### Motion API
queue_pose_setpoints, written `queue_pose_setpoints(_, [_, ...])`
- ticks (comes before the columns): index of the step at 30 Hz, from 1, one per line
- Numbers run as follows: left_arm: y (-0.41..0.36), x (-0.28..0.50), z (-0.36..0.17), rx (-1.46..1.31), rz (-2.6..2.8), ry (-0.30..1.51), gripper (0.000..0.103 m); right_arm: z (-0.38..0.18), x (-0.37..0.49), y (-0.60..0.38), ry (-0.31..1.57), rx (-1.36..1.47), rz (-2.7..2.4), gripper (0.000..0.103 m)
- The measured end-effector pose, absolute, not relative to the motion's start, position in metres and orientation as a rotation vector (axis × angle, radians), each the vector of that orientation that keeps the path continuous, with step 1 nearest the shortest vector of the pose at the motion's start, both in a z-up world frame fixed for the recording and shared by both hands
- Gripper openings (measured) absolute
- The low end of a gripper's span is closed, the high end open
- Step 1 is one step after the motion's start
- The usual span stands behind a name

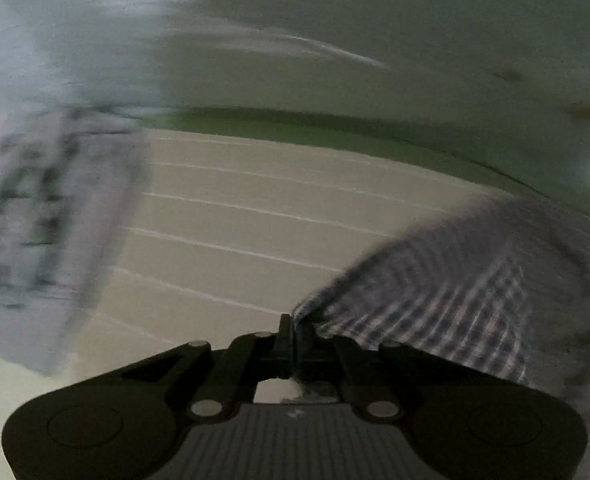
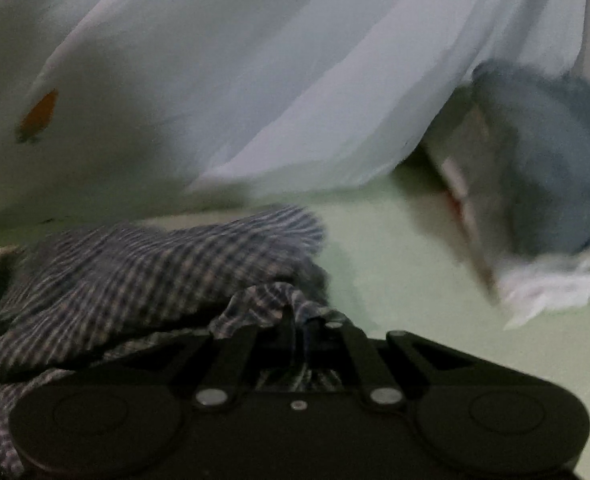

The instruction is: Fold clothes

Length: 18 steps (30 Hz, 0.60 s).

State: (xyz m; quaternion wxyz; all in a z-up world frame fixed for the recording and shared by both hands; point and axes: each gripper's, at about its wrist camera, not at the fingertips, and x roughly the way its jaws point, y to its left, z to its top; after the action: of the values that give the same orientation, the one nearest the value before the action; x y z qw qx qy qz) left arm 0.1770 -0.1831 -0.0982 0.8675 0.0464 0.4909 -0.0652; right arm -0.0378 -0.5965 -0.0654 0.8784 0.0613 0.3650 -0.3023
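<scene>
Pale green surface (image 2: 395, 264) under blurred white cloth (image 2: 279, 92). Left gripper (image 1: 293, 322) pinched tight on checked cloth (image 1: 447, 292). Right gripper (image 2: 299, 316) clamped on same cloth.

checked garment (image 2: 143, 264) on the bed (image 2: 395, 264), sheet (image 2: 255, 80) behind, clothes pile (image 2: 543, 168) right

Both claws are matte black: the left claw (image 1: 291, 326) and right claw (image 2: 299, 320) have silver pivot screws, angled linkage bars and round embossed discs.
</scene>
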Motion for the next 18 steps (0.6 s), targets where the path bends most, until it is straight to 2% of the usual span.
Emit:
queue_pose_setpoints(7, [-0.096, 0.205, -0.081, 0.047, 0.099, 0.953, 0.002, -0.033, -0.033, -0.623, 0.665, 0.084, -0.728, 0.003])
queue_pose_setpoints(8, [-0.093, 0.207, -0.081, 0.026, 0.113, 0.951, 0.003, -0.030, -0.033, -0.621, 0.649, 0.105, -0.731, 0.005])
queue_pose_setpoints(10, [-0.087, 0.210, -0.081, -0.016, 0.142, 0.947, 0.008, -0.034, -0.031, -0.608, 0.671, 0.132, -0.695, 0.018])
queue_pose_setpoints(11, [-0.090, 0.206, -0.085, -0.026, 0.142, 0.954, 0.016, -0.037, -0.029, -0.600, 0.686, 0.133, -0.681, 0.036])
queue_pose_setpoints(12, [-0.095, 0.203, -0.087, -0.022, 0.138, 0.963, 0.031, -0.041, -0.029, -0.588, 0.695, 0.126, -0.678, 0.048])
queue_pose_setpoints(13, [-0.098, 0.199, -0.089, -0.011, 0.130, 0.969, 0.040, -0.045, -0.031, -0.578, 0.703, 0.131, -0.674, 0.051])
queue_pose_setpoints(14, [-0.104, 0.190, -0.089, -0.003, 0.116, 0.967, 0.057, -0.048, -0.032, -0.568, 0.710, 0.137, -0.669, 0.054])
queue_pose_setpoints(15, [-0.110, 0.180, -0.089, 0.004, 0.103, 0.964, 0.068, -0.051, -0.035, -0.557, 0.721, 0.165, -0.655, 0.056])
queue_pose_setpoints(18, [-0.126, 0.156, -0.090, 0.008, 0.062, 0.972, 0.080, -0.063, -0.044, -0.524, 0.756, 0.257, -0.598, 0.068])
